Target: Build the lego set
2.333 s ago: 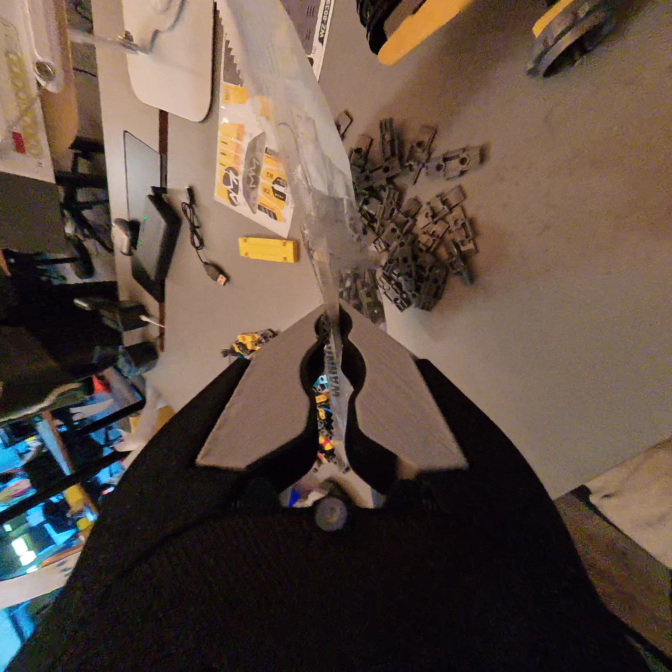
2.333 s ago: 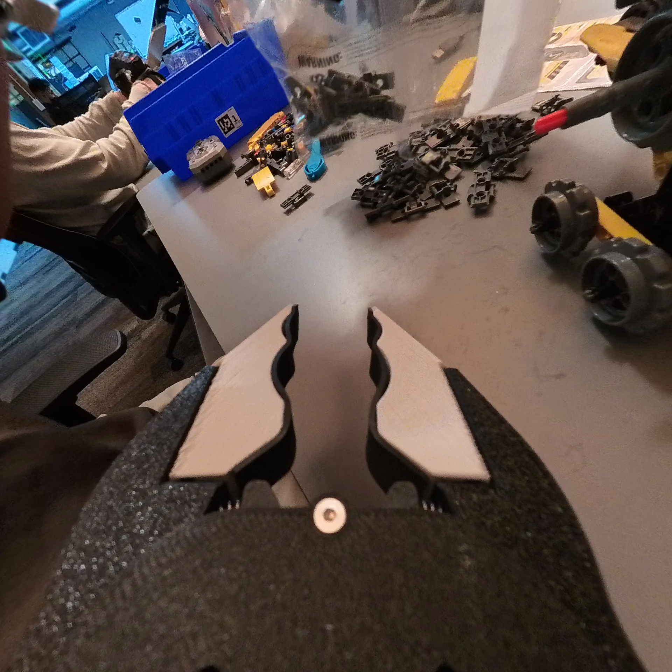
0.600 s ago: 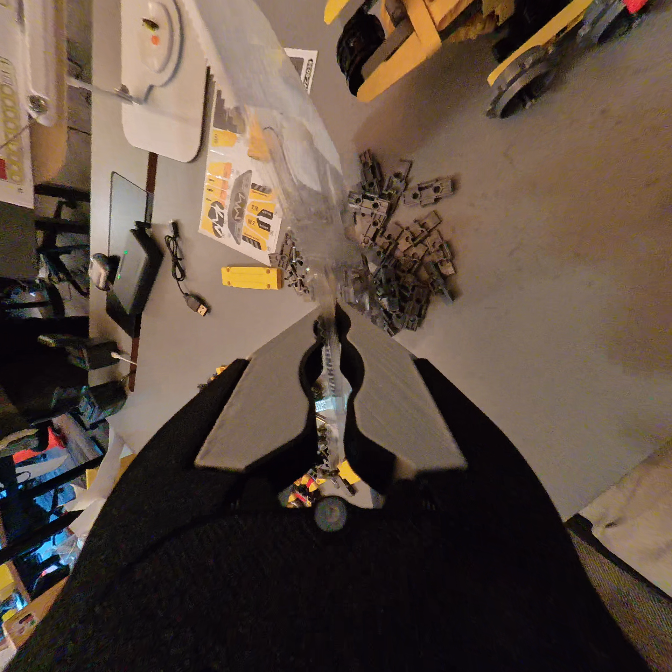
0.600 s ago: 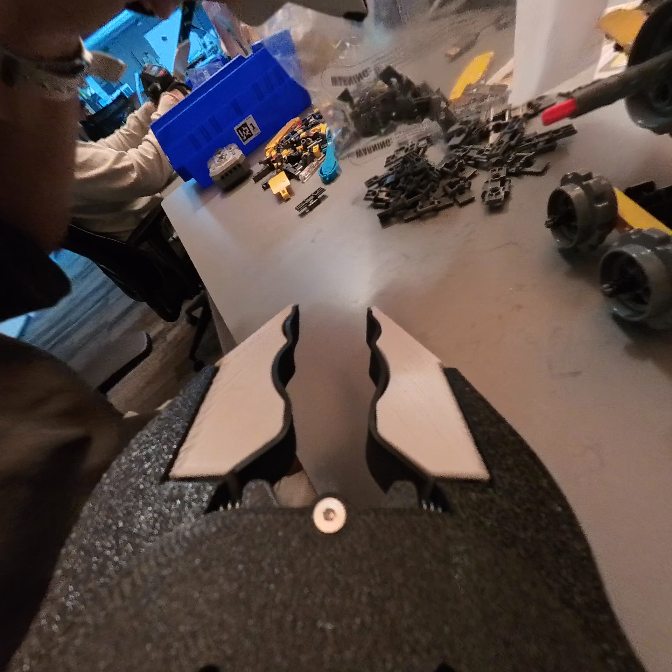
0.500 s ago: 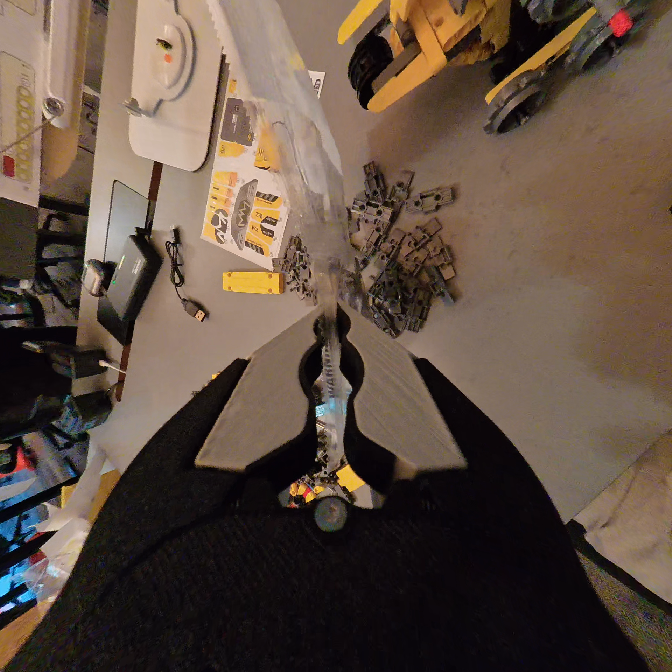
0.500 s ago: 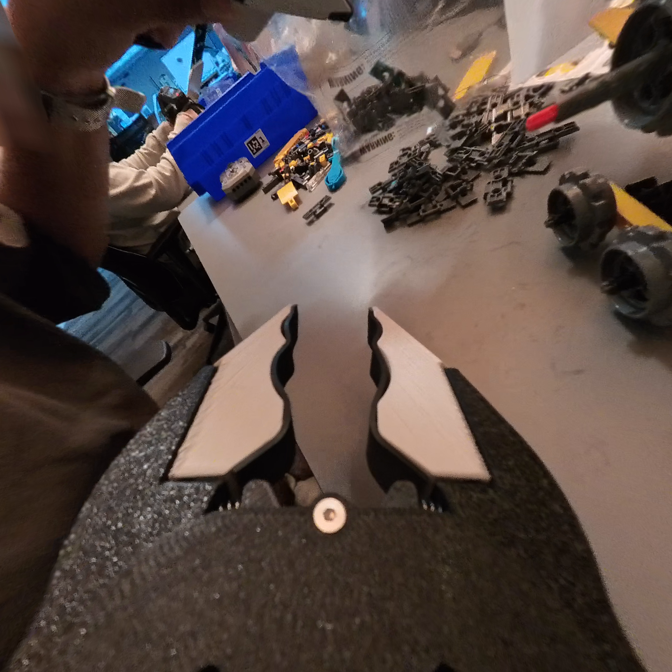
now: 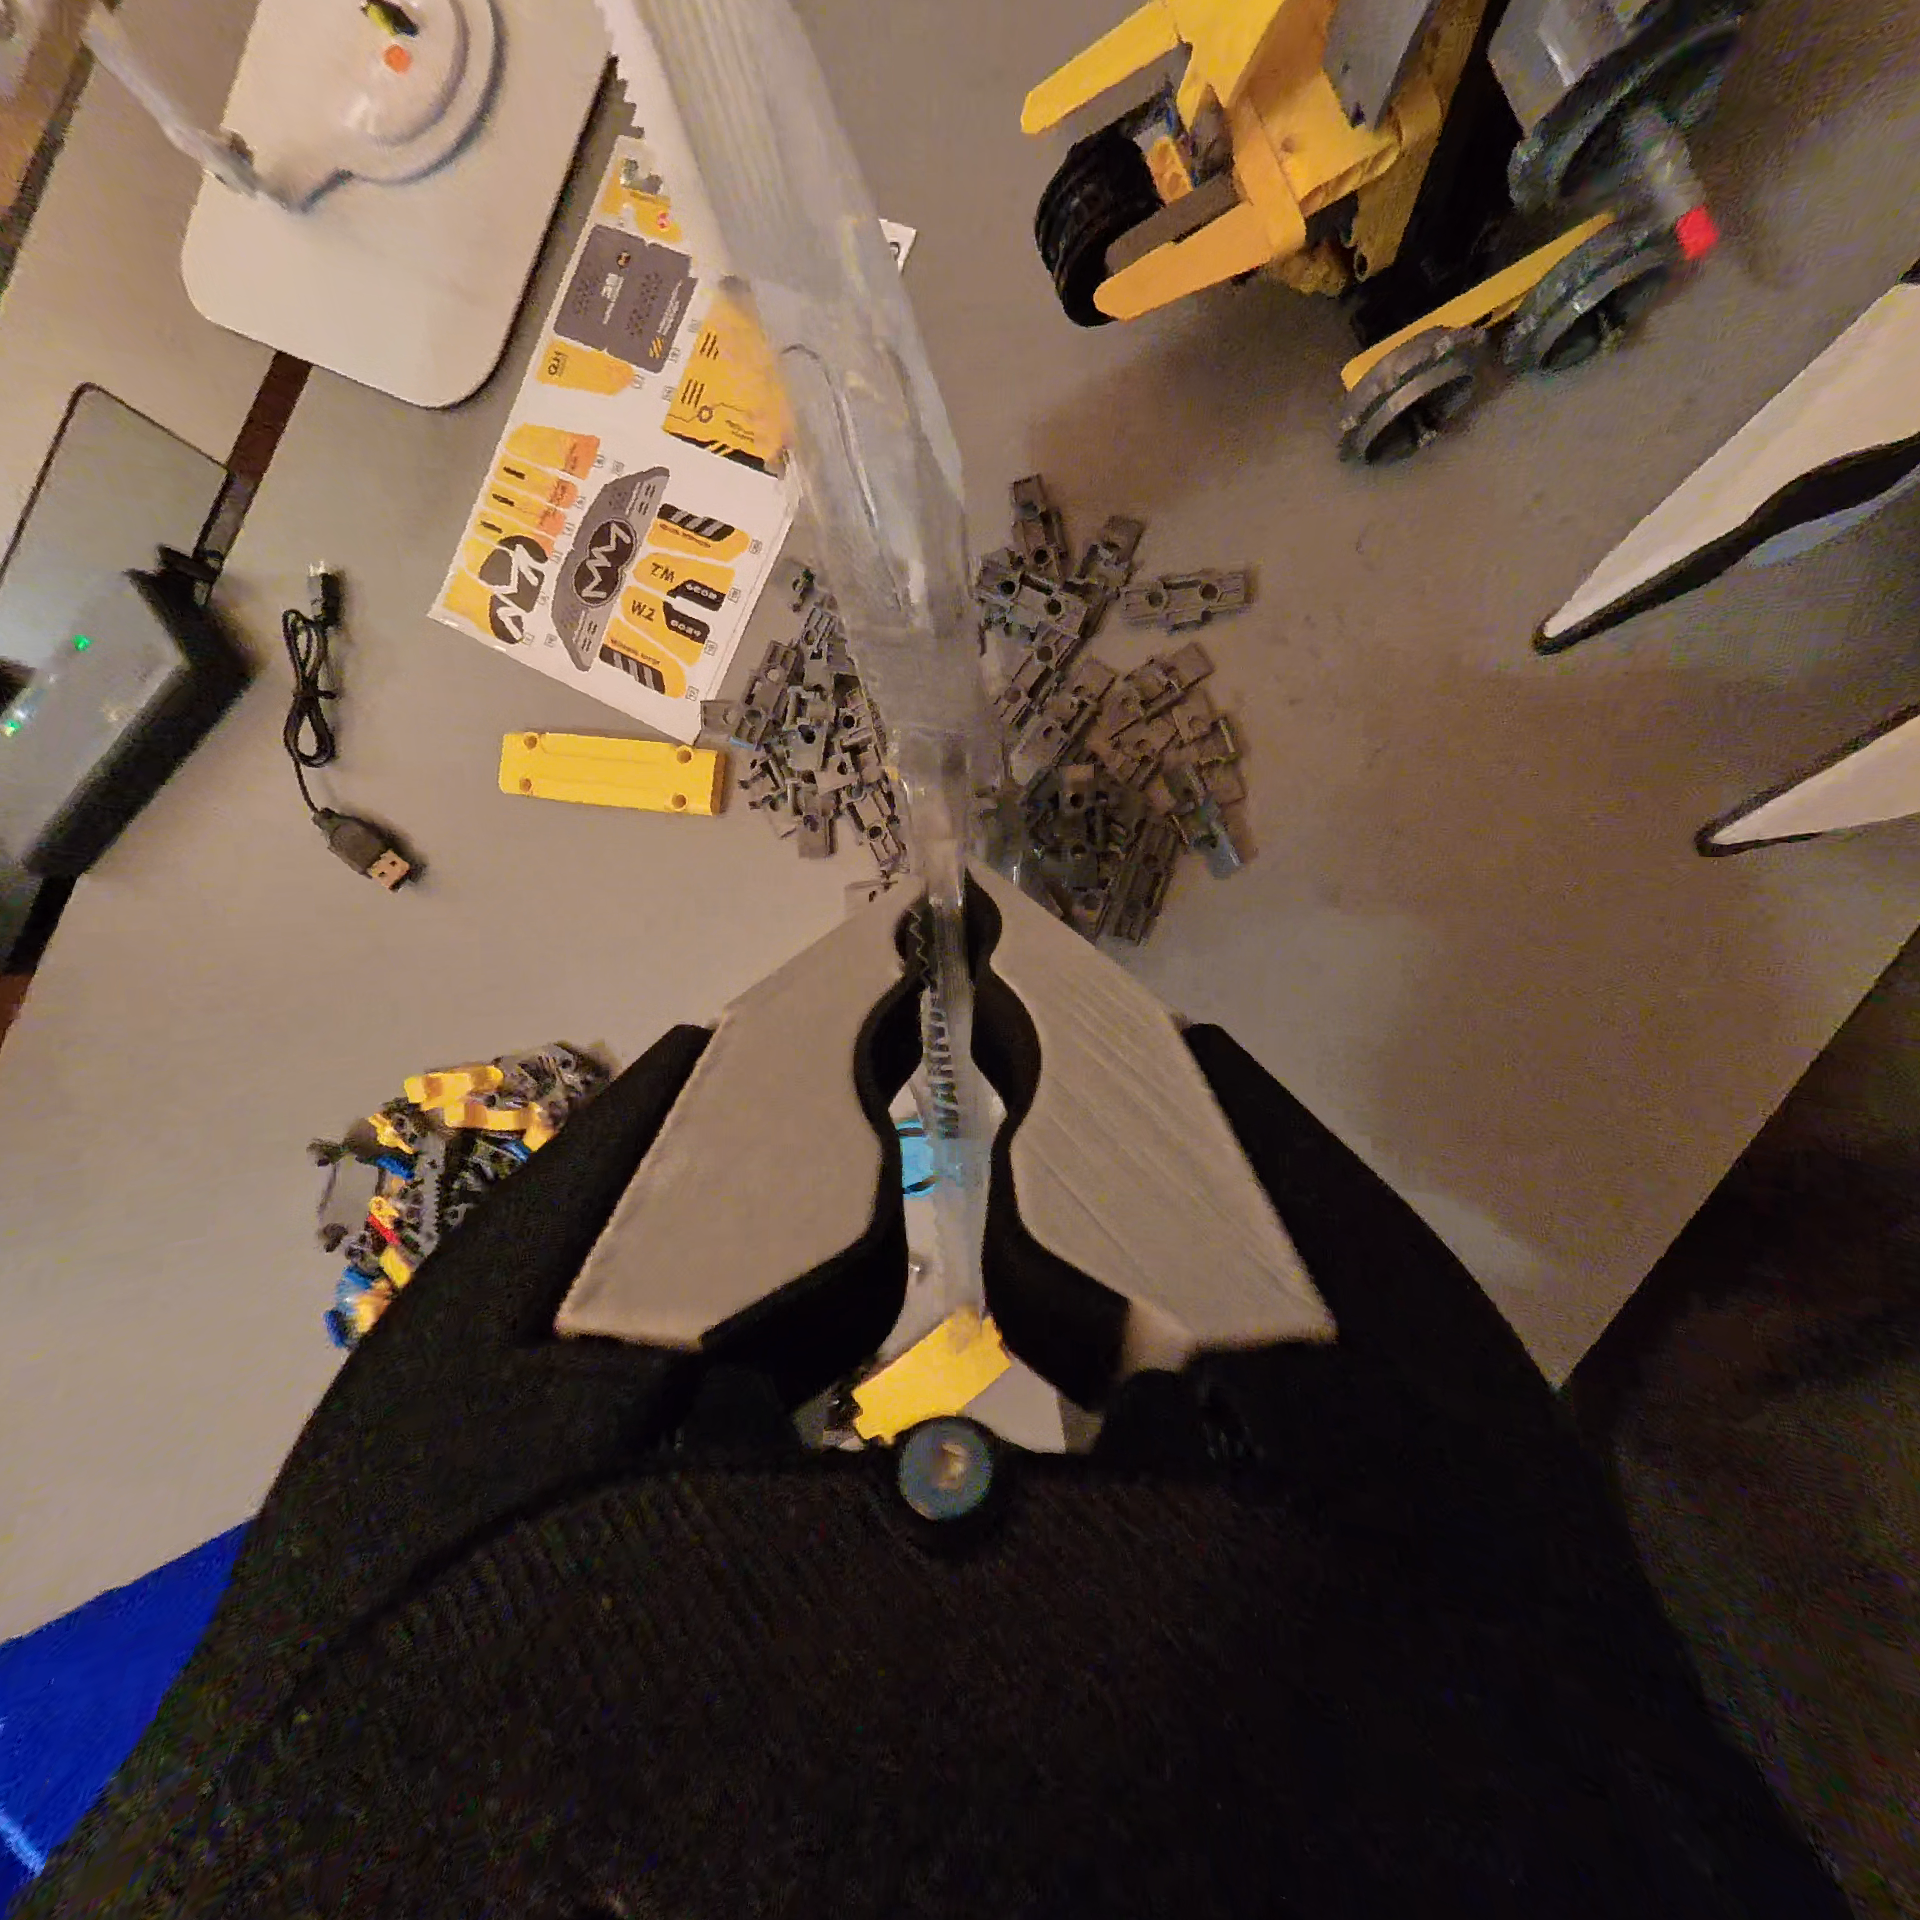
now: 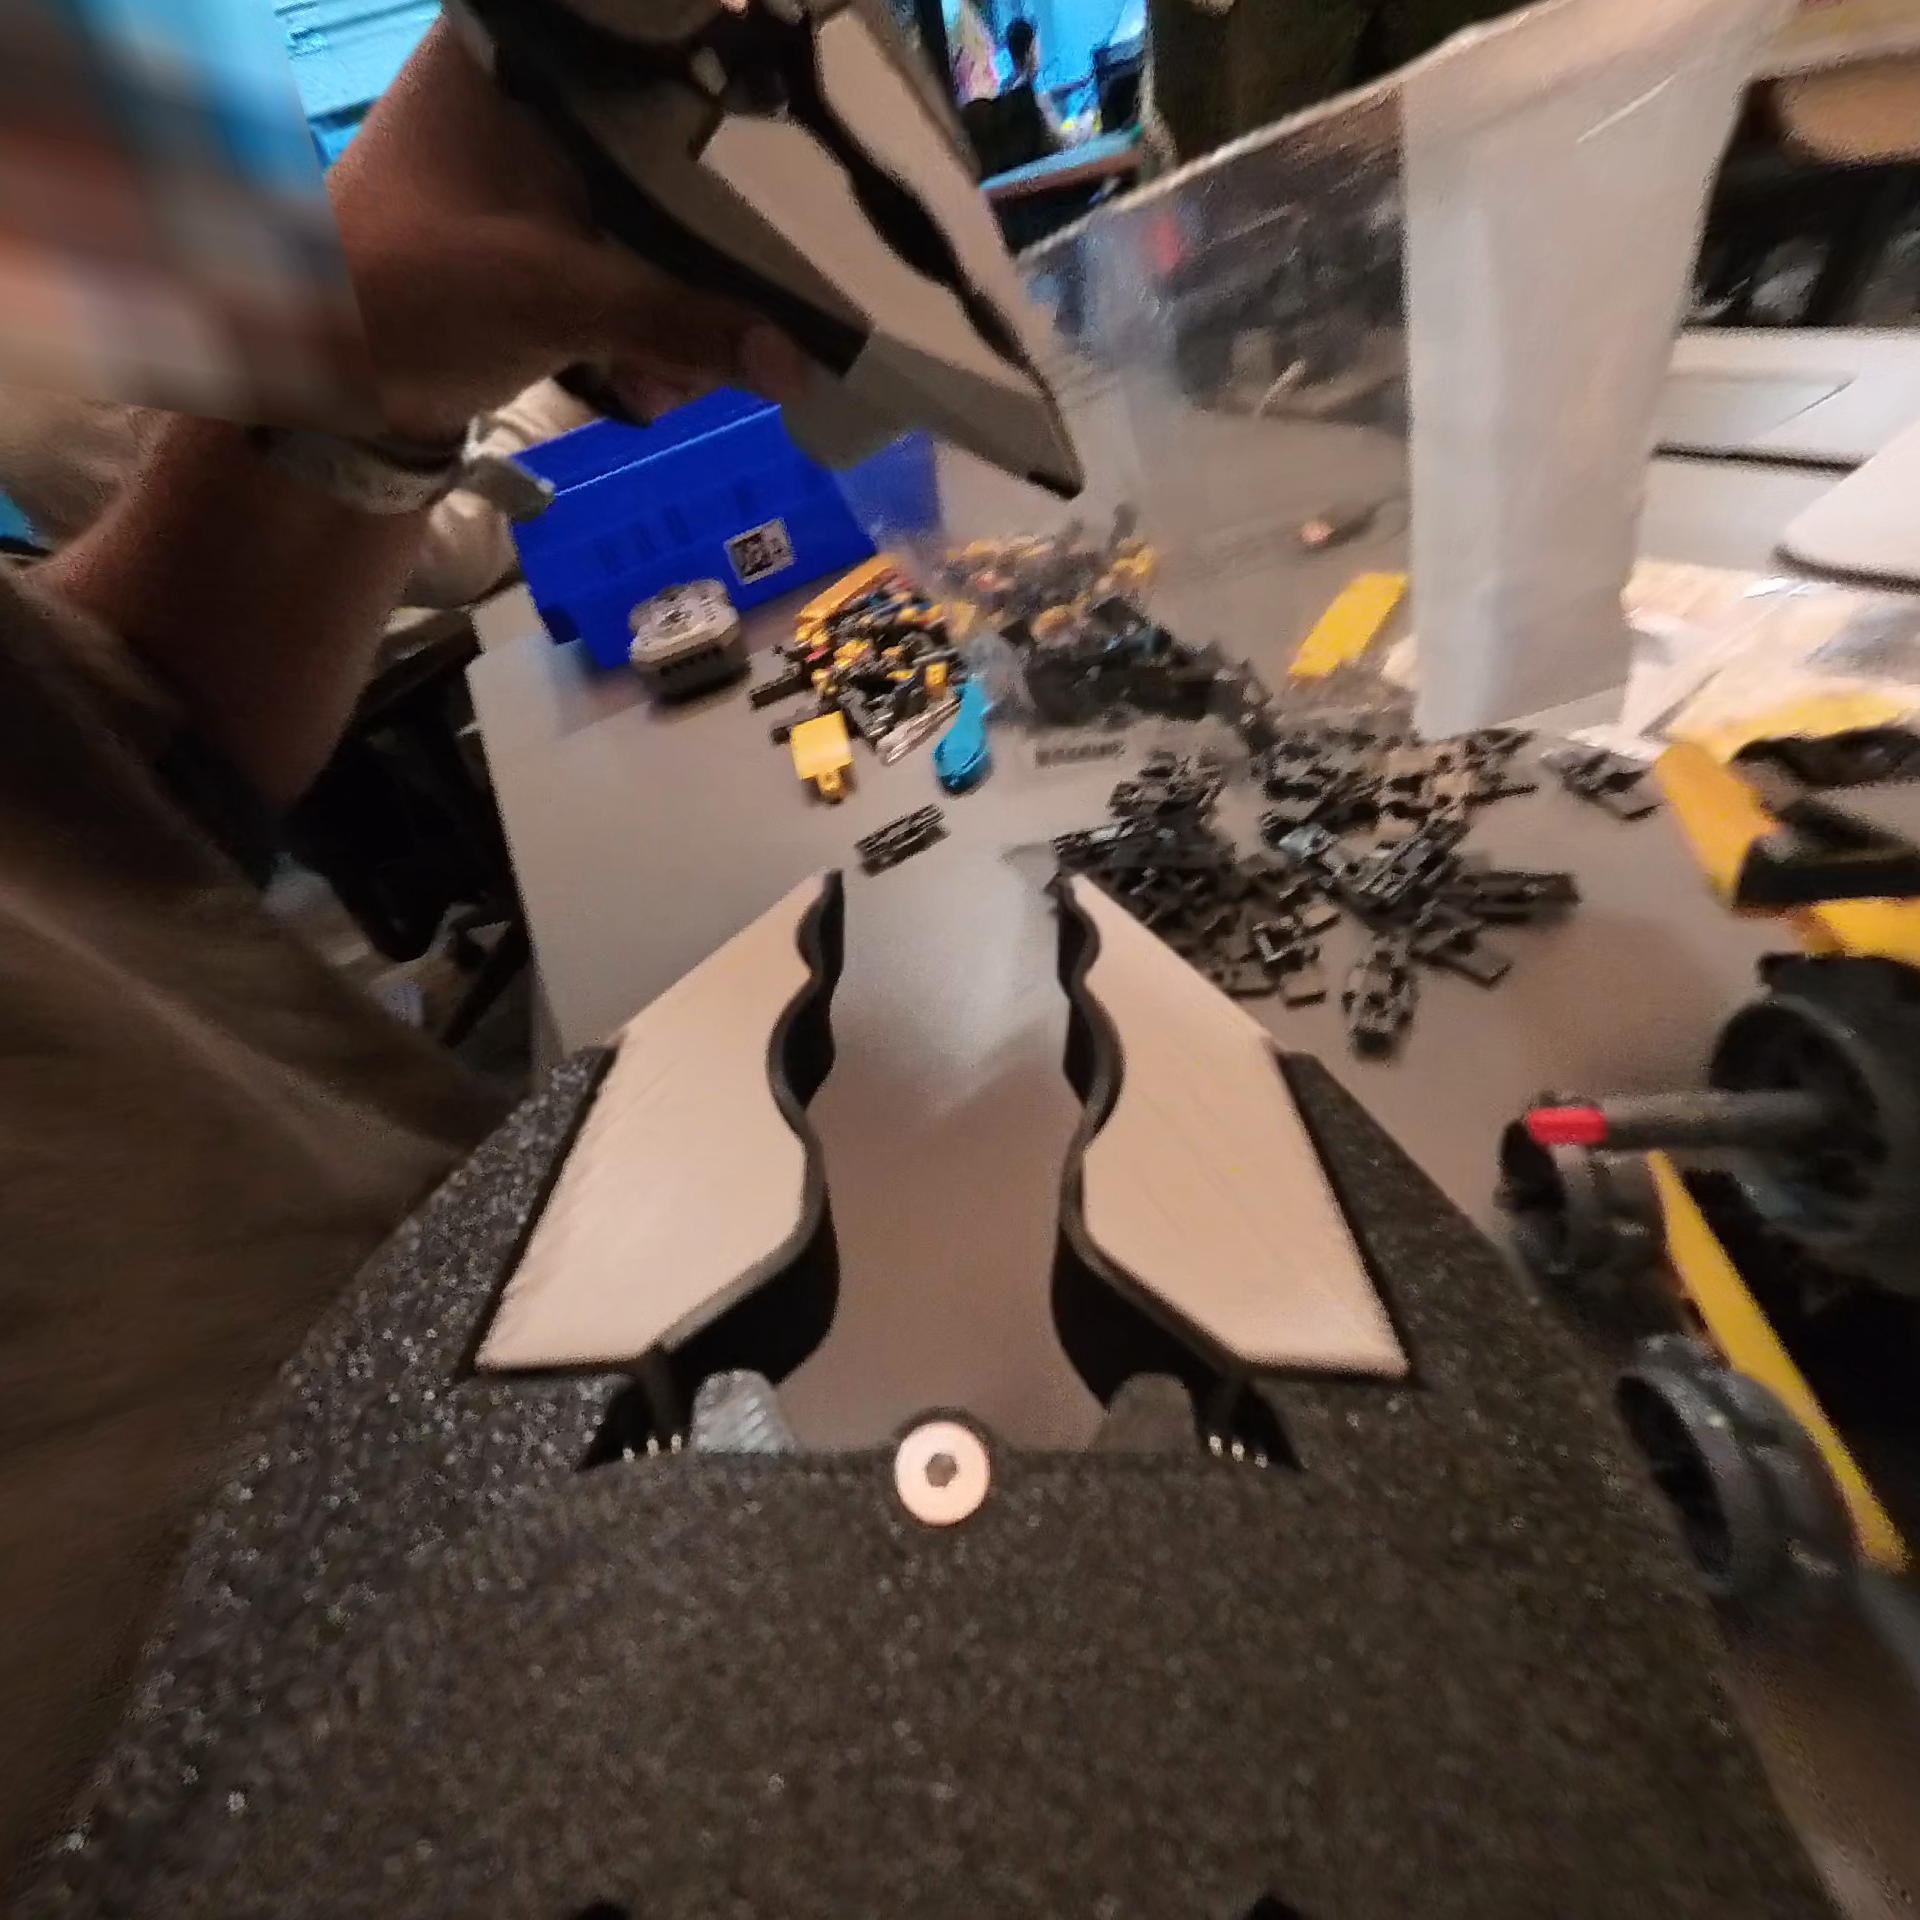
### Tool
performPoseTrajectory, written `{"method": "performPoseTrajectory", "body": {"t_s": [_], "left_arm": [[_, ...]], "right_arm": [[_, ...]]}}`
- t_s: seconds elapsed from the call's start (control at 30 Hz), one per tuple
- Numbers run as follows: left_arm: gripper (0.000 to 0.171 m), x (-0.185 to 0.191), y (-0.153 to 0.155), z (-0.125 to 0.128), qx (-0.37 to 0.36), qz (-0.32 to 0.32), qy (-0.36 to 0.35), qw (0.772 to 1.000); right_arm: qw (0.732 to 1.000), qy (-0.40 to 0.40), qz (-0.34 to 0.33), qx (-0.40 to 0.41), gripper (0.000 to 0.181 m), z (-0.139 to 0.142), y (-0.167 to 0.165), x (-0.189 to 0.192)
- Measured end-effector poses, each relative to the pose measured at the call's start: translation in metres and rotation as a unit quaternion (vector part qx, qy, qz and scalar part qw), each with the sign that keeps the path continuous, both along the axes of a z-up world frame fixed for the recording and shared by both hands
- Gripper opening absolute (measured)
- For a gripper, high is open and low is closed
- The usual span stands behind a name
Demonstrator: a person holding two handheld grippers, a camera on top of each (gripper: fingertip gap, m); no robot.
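At the centre of the left wrist view, the left gripper [image 7: 940, 894] is pinching the edge of a clear plastic bag [image 7: 842, 416], its two fingers pressed together on the film. The bag is stretching away toward the top of the frame, hanging over a pile of small dark grey pieces [image 7: 1101, 727] that is lying on the grey table [image 7: 1455, 831]. A yellow flat bar [image 7: 611, 772] is sitting just left of the pile, with a sticker sheet [image 7: 623, 540] above it and a yellow toy truck [image 7: 1351, 187] at upper right.

Low in the right wrist view, the right gripper [image 8: 945, 883] is hovering with its fingers apart and nothing between them, the same pile just beyond its tips. A blue bin [image 8: 686, 520] is standing at upper left behind a heap of mixed yellow and black parts [image 8: 883, 644].
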State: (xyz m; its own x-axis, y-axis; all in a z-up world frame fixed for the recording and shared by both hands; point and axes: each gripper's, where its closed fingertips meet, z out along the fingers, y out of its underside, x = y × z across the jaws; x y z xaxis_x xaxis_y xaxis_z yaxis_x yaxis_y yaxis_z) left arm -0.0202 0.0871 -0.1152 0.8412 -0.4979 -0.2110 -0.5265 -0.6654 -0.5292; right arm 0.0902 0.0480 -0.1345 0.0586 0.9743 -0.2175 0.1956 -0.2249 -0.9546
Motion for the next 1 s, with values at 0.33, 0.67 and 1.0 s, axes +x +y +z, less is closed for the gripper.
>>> {"method": "performPoseTrajectory", "body": {"t_s": [0.33,0.67,1.0], "left_arm": [[0.000,-0.001,-0.003,0.014,0.046,0.026,-0.172,0.984],[0.000,0.015,-0.012,0.009,0.037,0.012,-0.206,0.978],[0.000,0.026,-0.011,0.018,0.030,-0.005,-0.202,0.979]], "right_arm": [[0.996,-0.025,-0.021,0.078,0.060,-0.009,0.001,-0.046],[0.993,-0.049,-0.019,0.109,0.089,-0.005,0.029,-0.080],[0.997,-0.037,-0.008,0.067,0.041,-0.014,0.037,-0.073]]}}
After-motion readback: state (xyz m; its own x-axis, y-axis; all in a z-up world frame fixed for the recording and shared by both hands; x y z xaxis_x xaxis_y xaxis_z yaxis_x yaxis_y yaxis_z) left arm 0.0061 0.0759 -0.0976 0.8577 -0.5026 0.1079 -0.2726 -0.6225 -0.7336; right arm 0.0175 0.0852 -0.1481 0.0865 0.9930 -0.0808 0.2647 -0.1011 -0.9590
